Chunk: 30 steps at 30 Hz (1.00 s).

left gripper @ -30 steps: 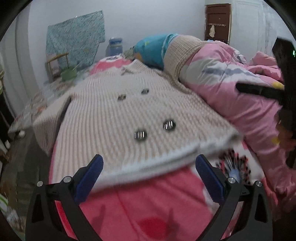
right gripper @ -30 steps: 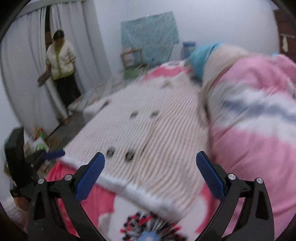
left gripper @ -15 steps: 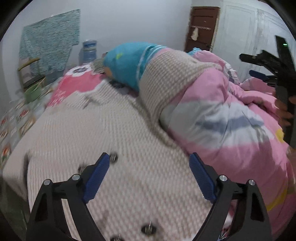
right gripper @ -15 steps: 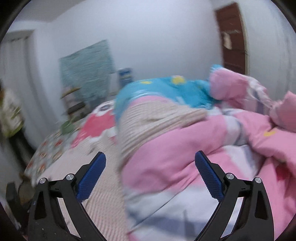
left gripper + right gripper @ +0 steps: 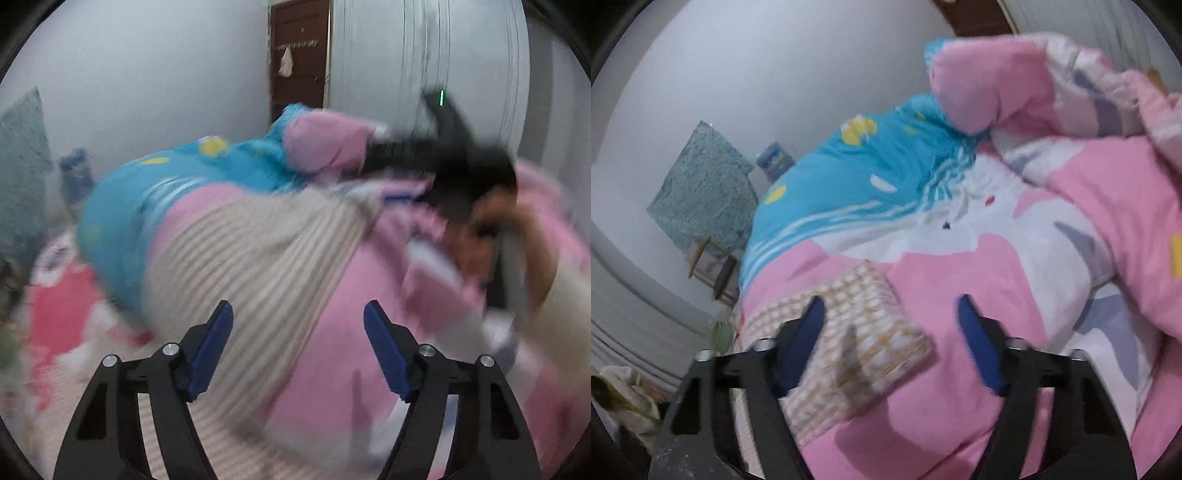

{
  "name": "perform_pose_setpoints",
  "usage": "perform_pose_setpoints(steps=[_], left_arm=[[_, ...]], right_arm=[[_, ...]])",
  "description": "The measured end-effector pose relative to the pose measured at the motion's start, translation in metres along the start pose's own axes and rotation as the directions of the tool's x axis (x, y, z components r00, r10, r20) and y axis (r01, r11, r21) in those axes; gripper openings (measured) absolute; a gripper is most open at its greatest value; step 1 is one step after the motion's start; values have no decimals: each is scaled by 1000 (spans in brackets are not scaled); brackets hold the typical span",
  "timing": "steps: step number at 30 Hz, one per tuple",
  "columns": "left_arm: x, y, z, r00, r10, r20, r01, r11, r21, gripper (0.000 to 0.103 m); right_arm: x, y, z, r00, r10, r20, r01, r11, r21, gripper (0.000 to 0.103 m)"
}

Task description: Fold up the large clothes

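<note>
A cream knitted cardigan lies on the bed, and its sleeve (image 5: 258, 254) is draped up over a pink quilt (image 5: 332, 369). My left gripper (image 5: 299, 332) hovers over where the sleeve meets the quilt; its jaws are closing and its pads press on nothing. In the right wrist view the sleeve's cuff end (image 5: 860, 332) lies flat on the quilt. My right gripper (image 5: 890, 317) hangs just above it, jaws closing, with the cuff under the left finger and no grip showing. The left wrist view shows the right gripper (image 5: 454, 158) blurred, in a hand (image 5: 491, 236).
A blue quilt (image 5: 871, 177) is heaped behind the pink quilt (image 5: 1071, 221). A red flowered sheet (image 5: 62, 306) covers the bed at left. A brown door (image 5: 299, 55), a teal cloth on the wall (image 5: 701, 188) and a water bottle (image 5: 774, 160) stand beyond.
Both grippers have swept from the cardigan's hem across the bed to the sleeve on the pink quilt. Both pairs of jaws stand narrower than before. The right view has rolled.
</note>
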<state>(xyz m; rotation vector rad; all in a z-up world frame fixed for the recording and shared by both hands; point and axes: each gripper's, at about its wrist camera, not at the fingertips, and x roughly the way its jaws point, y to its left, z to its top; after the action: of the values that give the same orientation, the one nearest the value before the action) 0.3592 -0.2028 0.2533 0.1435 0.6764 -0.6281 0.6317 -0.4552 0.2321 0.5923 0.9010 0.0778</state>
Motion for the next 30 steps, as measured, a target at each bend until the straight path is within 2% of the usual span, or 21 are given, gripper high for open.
perform_pose_setpoints(steps=[2,3,4,7,9,10,12,13,16,18,20,21,25,27,28,29,30], left_arm=[[18,5,7,995,-83,58,87,993,-77,69],[22,6,7,992,-93,81,100,991,-94,69],[27,6,7,990,-100,97,109,989,-98,68],[39,3,6,989,-21,143,27,999,-35,66],[47,6,9,988,14,156,-13,1000,-12,66],[50,8,10,984,21,174,-18,1000,-16,66],[51,13,12,980,8,197,2,999,-52,66],[49,16,13,978,-30,207,46,996,-75,66],[37,15,13,969,-53,242,73,995,-73,66],[18,13,10,957,-94,273,119,990,-79,66],[-6,14,6,942,-130,310,160,985,-72,78],[-13,15,7,939,-120,322,151,986,-72,78],[-37,22,16,924,-168,342,222,967,-126,78],[-50,31,16,921,-142,364,220,958,-183,78],[-58,38,14,919,-133,371,225,950,-216,74],[-61,44,12,923,-112,368,213,946,-245,54],[-65,52,10,928,-96,360,204,939,-277,47]], right_arm=[[-1,-3,-3,999,33,-4,-33,999,-3,49],[-1,-4,-5,999,53,1,-53,999,-13,47],[1,-1,-7,998,57,-6,-57,998,-29,40],[-4,9,-9,998,62,8,-62,995,-75,34],[-11,16,-9,997,76,19,-74,991,-108,24],[-15,19,-9,996,86,25,-82,990,-118,17],[-24,27,-7,993,111,36,-105,984,-143,14],[-29,31,-7,991,125,41,-117,981,-151,13],[-43,52,-11,987,150,60,-135,970,-203,12],[-54,71,-16,984,166,70,-145,959,-244,12],[-60,86,-22,979,195,54,-174,949,-262,12],[-65,99,-28,976,212,42,-191,938,-290,12],[-78,147,-53,969,246,24,-215,886,-410,12],[-80,171,-65,970,242,25,-201,855,-478,12],[-82,182,-69,970,239,46,-183,842,-508,12],[-80,194,-73,964,265,20,-217,827,-518,12],[-77,201,-75,955,296,-8,-261,826,-500,12]])
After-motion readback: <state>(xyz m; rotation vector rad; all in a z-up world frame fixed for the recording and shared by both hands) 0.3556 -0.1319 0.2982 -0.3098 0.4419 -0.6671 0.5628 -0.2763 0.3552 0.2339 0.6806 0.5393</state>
